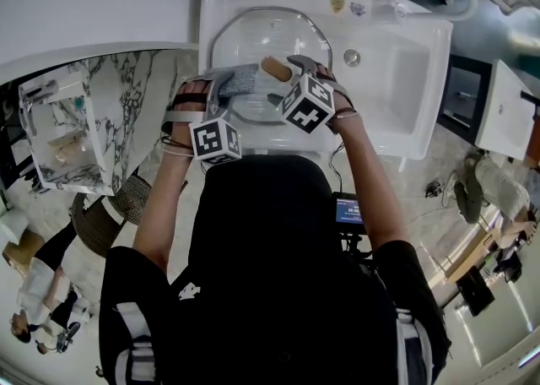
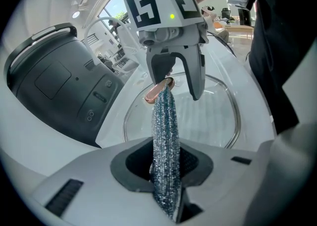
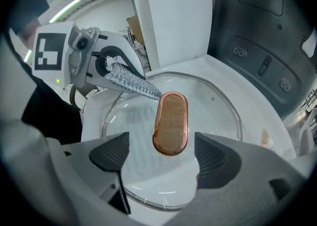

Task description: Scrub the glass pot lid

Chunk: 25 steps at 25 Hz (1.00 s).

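**Head view.** The left gripper point(image 1: 240, 86) and right gripper point(image 1: 297, 67) meet over a glass pot lid point(image 1: 270, 33), which lies flat in the basin of a white sink point(image 1: 405, 79). The left gripper carries a grey scrubbing cloth point(image 1: 239, 81) towards the lid's handle point(image 1: 276, 68). The lid fills most of the rounded basin, with open white basin floor to its right. A veined marble counter point(image 1: 126, 96) borders the sink on the left.

**Left gripper view.** The jaws are closed tight on the scrubbing cloth point(image 2: 163, 121), a narrow strip with a glittering silver-blue metallic weave. The strip runs forward from the jaws, and its far tip reaches the near end of the handle point(image 2: 154, 92). Opposite, the right gripper point(image 2: 178, 81) stands with its jaws apart and pointing down at the lid, one finger on either side of the handle end. The lid's metal-banded rim point(image 2: 237, 116) curves clear of both tools. A dark grey casing point(image 2: 59, 86) with small buttons rises to the left.

**Right gripper view.** The jaws are wide apart and hold nothing. Their ribbed dark pads point(image 3: 111, 154) flank the handle without touching it. The handle point(image 3: 171, 121) is an oblong with rounded ends (copper-coloured rim, wood-toned top) mounted at the centre of the clear, smooth lid point(image 3: 215, 113). The cloth tip rests against the handle's far left edge. The glass on the right half of the lid is bare.
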Each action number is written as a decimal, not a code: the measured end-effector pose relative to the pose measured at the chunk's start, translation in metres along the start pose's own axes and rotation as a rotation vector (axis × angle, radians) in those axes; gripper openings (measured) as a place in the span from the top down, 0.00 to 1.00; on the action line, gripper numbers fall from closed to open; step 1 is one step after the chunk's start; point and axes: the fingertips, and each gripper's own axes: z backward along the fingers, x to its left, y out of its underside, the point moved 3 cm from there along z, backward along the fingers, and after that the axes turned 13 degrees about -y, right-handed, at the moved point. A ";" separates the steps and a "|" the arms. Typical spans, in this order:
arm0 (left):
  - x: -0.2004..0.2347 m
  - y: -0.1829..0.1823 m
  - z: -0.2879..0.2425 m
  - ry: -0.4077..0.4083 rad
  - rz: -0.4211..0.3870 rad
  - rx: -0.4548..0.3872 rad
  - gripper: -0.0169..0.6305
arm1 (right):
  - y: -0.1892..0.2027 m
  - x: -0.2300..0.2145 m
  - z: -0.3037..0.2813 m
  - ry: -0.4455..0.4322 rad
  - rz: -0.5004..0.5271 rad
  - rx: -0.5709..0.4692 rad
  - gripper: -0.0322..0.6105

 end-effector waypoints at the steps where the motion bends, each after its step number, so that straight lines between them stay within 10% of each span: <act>1: 0.001 -0.001 -0.001 -0.003 -0.001 -0.001 0.86 | 0.000 0.000 0.000 0.000 0.000 0.000 0.37; 25: 0.041 -0.019 -0.056 -0.061 -0.024 -0.017 0.86 | 0.000 0.000 0.000 -0.001 -0.003 0.000 0.37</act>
